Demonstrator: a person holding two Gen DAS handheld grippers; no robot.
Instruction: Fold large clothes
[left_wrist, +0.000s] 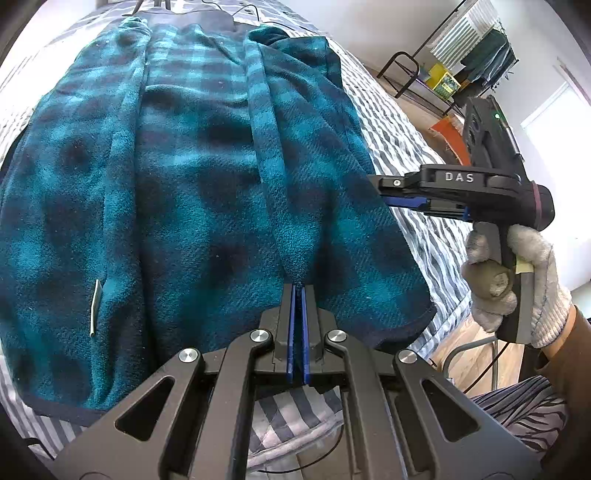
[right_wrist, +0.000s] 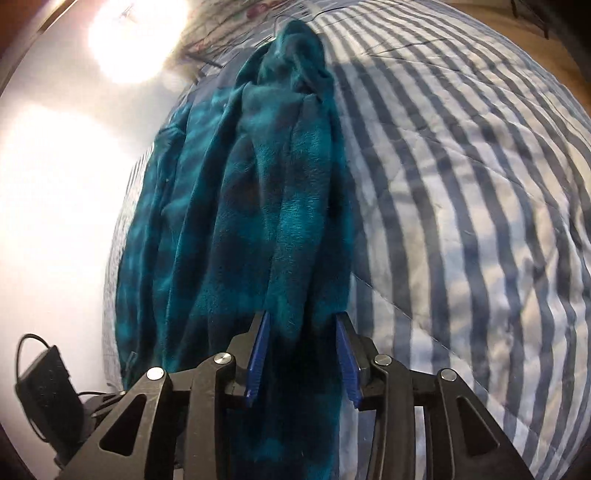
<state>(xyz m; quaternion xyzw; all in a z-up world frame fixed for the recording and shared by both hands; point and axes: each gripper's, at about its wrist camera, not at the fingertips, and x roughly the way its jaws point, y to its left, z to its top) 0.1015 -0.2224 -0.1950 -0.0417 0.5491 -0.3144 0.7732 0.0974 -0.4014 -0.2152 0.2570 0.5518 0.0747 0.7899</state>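
The teal plaid fleece garment (left_wrist: 207, 177) is spread on the striped bed cover (right_wrist: 461, 206). A raised fold near its hem is pinched by the closed left tongs (left_wrist: 298, 291). The right tongs (right_wrist: 304, 321) are kept partly apart around a fold at the garment's edge, beside the bare cover.

Left gripper (left_wrist: 297, 295): jaws closed, pads nearly together, pitched downward.
Right gripper (right_wrist: 303, 325): jaws parted, pads well apart, pitched downward.
Right hand (left_wrist: 513, 284): gloved, wrapped around the gripper's handle; sleeve visible at wrist.
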